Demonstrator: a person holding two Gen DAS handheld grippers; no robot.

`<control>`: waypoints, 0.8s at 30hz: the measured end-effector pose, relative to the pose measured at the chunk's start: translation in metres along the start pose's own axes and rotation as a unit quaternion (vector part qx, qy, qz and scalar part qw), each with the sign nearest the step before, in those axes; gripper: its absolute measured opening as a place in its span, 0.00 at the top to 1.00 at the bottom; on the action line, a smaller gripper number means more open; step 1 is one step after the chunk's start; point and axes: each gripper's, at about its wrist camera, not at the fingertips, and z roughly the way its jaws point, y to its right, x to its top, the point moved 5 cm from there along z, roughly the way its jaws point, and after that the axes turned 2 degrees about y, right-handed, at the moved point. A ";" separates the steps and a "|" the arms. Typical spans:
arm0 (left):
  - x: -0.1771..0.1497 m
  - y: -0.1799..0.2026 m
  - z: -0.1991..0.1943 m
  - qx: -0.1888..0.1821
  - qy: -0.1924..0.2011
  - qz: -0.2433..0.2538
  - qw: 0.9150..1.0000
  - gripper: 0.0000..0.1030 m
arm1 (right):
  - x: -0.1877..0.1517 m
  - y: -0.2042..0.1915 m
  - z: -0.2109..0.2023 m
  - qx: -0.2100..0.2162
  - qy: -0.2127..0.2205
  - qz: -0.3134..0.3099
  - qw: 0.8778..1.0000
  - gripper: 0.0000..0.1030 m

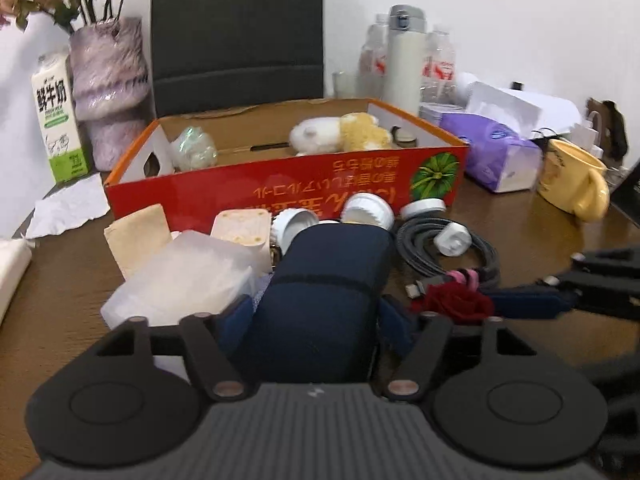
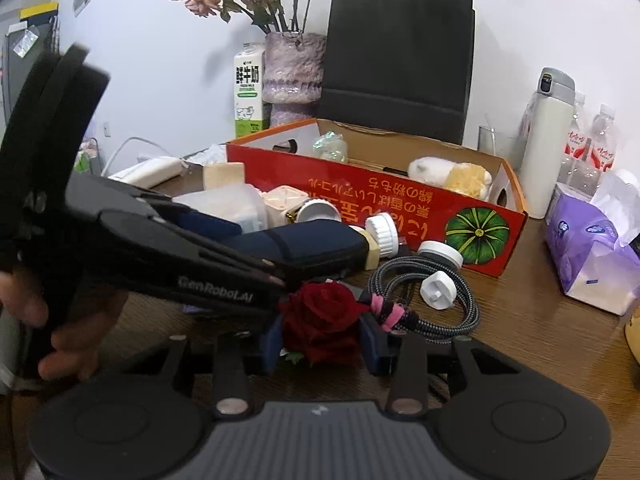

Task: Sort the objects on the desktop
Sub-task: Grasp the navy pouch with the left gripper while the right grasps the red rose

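Note:
My left gripper (image 1: 316, 316) is shut on a dark navy case (image 1: 324, 280), which lies lengthwise between its fingers; the case also shows in the right wrist view (image 2: 320, 244). My right gripper (image 2: 320, 340) is shut on a red rose (image 2: 320, 320), also seen in the left wrist view (image 1: 456, 302). Beyond stands a red cardboard box (image 1: 288, 184) holding plush toys (image 1: 340, 132). Loose white caps (image 1: 368, 208), a coiled braided cable (image 2: 424, 300) and a frosted plastic box (image 1: 184, 276) lie on the brown desk.
A milk carton (image 1: 60, 120), a flower vase (image 1: 108, 80) and a black paper bag (image 2: 400, 64) stand behind the box. A white thermos (image 2: 548, 140), water bottles (image 2: 592, 148), a purple tissue pack (image 2: 588, 248) and a yellow mug (image 1: 572, 184) sit at the right.

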 end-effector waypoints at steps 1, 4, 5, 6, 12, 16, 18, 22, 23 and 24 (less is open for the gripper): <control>-0.001 -0.002 -0.005 -0.009 0.002 -0.009 1.000 0.39 | -0.001 0.000 0.000 0.001 -0.002 0.001 1.000 0.63; -0.007 -0.003 -0.025 -0.022 0.015 -0.035 0.999 0.52 | -0.003 -0.002 0.003 -0.006 -0.006 -0.005 1.000 0.63; -0.008 -0.002 -0.036 -0.021 0.022 -0.035 0.999 0.67 | -0.003 -0.004 0.004 -0.008 -0.005 -0.009 1.000 0.64; -0.009 -0.001 -0.048 -0.014 0.034 -0.035 0.999 0.72 | -0.003 -0.006 0.004 -0.012 -0.004 -0.014 1.000 0.64; -0.035 -0.003 -0.114 -0.017 0.055 -0.073 0.996 0.83 | 0.003 -0.013 -0.015 -0.021 0.028 -0.008 0.999 0.69; -0.062 0.008 -0.152 -0.016 0.042 -0.047 0.998 0.83 | -0.001 -0.027 -0.060 -0.005 0.052 0.031 0.998 0.68; -0.075 0.015 -0.165 -0.030 0.031 -0.025 0.999 0.81 | -0.012 -0.038 -0.079 0.016 0.051 0.039 0.998 0.68; -0.090 0.017 -0.174 -0.052 0.026 -0.019 0.998 0.52 | -0.049 -0.058 -0.097 0.011 0.010 0.028 1.000 0.67; -0.093 0.015 -0.173 -0.039 0.028 -0.018 0.999 0.33 | -0.059 -0.061 -0.099 0.006 -0.003 0.021 1.000 0.65; -0.095 0.012 -0.169 -0.022 0.028 -0.018 0.999 0.26 | -0.068 -0.063 -0.100 0.001 -0.014 0.017 1.000 0.62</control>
